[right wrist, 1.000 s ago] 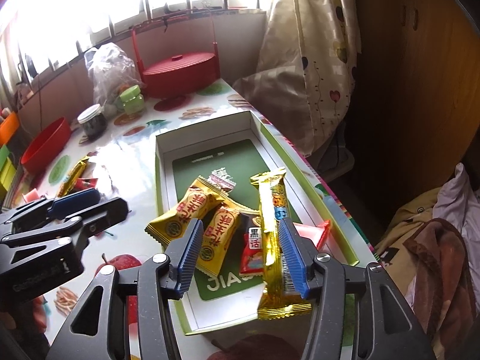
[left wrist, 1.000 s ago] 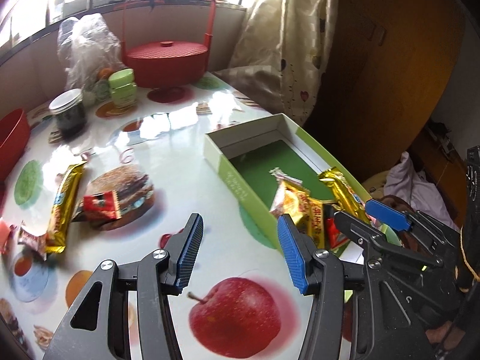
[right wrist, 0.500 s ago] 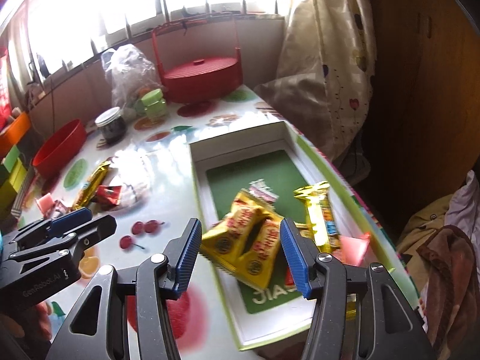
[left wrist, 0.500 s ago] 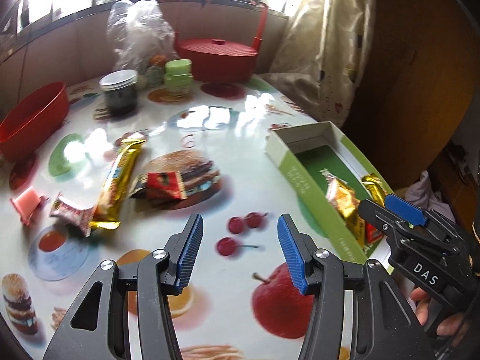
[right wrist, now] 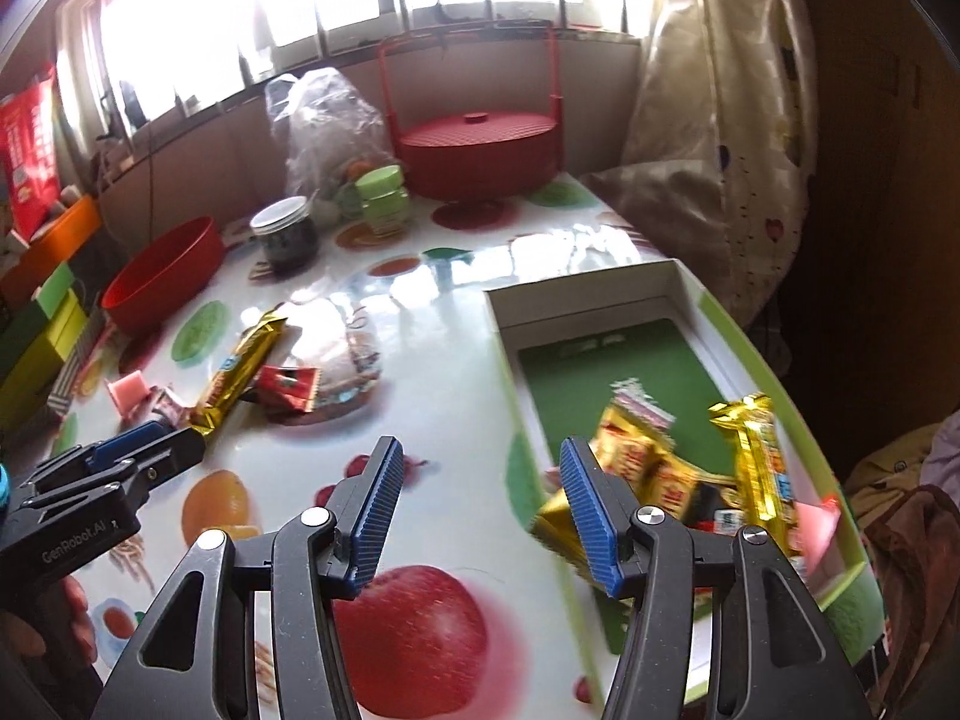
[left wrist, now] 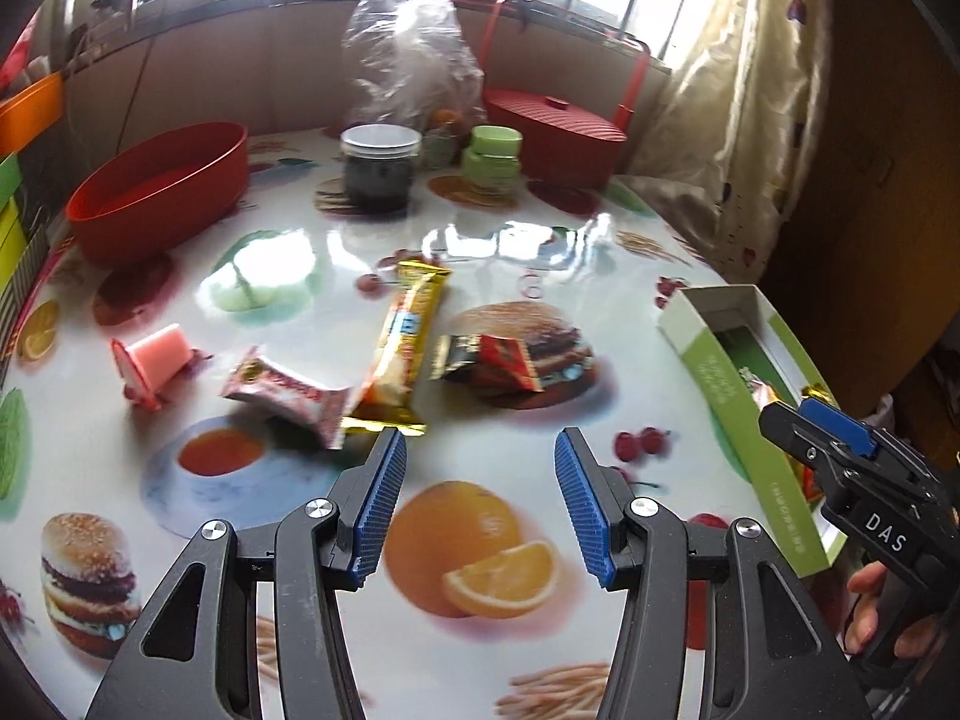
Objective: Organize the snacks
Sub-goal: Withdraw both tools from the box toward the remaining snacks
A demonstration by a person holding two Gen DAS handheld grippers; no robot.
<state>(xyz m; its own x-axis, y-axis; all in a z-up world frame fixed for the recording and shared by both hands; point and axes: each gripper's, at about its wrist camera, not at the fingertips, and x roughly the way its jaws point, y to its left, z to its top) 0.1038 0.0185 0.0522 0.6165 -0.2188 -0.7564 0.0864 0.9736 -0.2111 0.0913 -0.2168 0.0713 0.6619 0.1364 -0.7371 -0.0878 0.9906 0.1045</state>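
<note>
Gold snack packets (right wrist: 654, 468) are held in the green box (right wrist: 774, 372); both tongs, left (left wrist: 477, 501) and right (right wrist: 480, 510), are spread, empty.

A glossy tabletop (left wrist: 492, 252) printed with fruit, burgers and fries fills the middle of both views. In the upper left of the left wrist view sits a red bowl (left wrist: 159, 192). At upper centre stands a dark jar (left wrist: 379, 171) with a pale lid, with green lidded tubs (left wrist: 495, 159) just to its right and a clear plastic bag (left wrist: 414, 54) behind them. A red lidded basket (left wrist: 555, 135) with a tall handle stands at upper right, beside a patterned curtain (left wrist: 738, 120).
</note>
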